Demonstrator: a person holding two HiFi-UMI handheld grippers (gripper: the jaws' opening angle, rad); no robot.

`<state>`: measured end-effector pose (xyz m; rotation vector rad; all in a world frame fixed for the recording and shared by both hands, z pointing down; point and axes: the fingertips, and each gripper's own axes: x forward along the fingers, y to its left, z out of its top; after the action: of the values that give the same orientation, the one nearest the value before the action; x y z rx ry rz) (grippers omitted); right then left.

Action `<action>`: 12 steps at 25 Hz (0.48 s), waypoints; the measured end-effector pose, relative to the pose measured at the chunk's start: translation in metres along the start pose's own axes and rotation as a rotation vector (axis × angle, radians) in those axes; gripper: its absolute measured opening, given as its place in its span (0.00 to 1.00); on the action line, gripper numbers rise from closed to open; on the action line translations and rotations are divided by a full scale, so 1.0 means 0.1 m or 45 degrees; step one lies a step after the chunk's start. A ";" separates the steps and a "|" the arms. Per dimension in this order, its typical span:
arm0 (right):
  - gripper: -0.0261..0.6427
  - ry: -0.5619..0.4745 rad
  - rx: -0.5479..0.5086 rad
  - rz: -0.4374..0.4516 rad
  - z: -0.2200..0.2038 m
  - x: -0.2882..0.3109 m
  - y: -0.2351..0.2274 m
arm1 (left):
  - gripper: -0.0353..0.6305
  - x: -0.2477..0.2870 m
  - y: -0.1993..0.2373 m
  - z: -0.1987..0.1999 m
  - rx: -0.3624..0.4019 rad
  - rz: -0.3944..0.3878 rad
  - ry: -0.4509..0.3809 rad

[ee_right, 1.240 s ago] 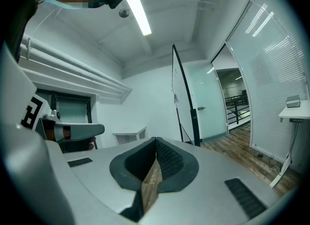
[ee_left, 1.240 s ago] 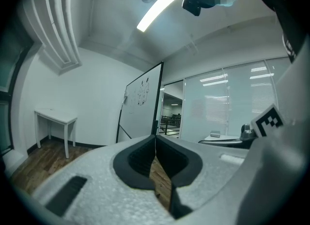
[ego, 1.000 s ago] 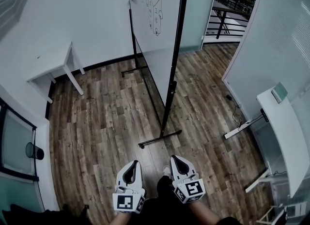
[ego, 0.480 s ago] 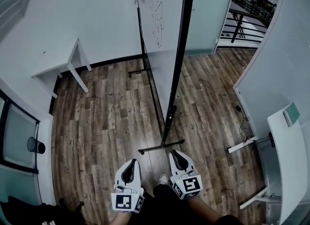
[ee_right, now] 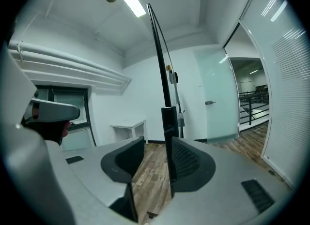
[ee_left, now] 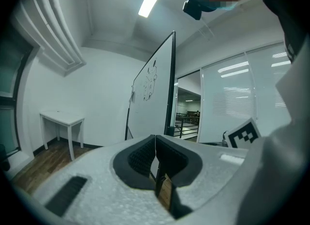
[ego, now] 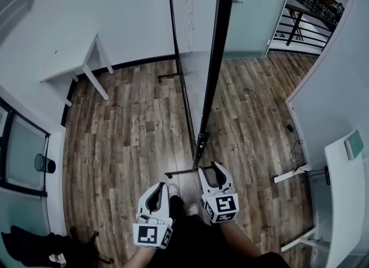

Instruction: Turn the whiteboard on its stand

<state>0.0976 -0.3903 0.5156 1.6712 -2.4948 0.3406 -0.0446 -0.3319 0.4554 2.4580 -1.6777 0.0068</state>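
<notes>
The whiteboard (ego: 199, 30) stands nearly edge-on in the head view, in a black frame on a floor stand whose near foot (ego: 181, 173) lies just ahead of me. My right gripper (ego: 214, 169) is close to the near post (ego: 202, 143). Its jaws are opening. In the right gripper view the post (ee_right: 162, 74) shows in the gap of the right gripper (ee_right: 157, 142), close to the right-hand jaw, with no pad pressing on it. My left gripper (ego: 157, 191) is lower and to the left, shut on nothing. From the left gripper (ee_left: 155, 139) the board (ee_left: 152, 93) stands ahead.
A small white table (ego: 75, 65) stands by the left wall. A white desk (ego: 346, 180) is at the right, with a cable on the wood floor beside it. A black bin (ego: 43, 163) sits far left. A glass door (ego: 253, 13) is behind the board.
The view has come closer to the board, and both grippers are now nearer the stand's foot. The right gripper's jaws, together before, have parted.
</notes>
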 end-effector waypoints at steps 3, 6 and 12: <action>0.29 0.024 -0.006 -0.019 -0.06 0.16 -0.11 | 0.08 0.12 0.00 0.02 0.011 -0.011 -0.004; 0.33 0.059 -0.011 -0.034 -0.17 0.37 -0.18 | 0.08 0.26 0.08 0.02 0.011 -0.022 -0.009; 0.35 0.116 -0.015 -0.066 -0.39 0.73 -0.31 | 0.08 0.62 0.21 0.10 0.005 -0.044 -0.041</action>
<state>0.0976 -0.4571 0.5728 1.6728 -2.3799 0.3867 -0.0416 -0.3982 0.4542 2.5025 -1.6498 -0.0343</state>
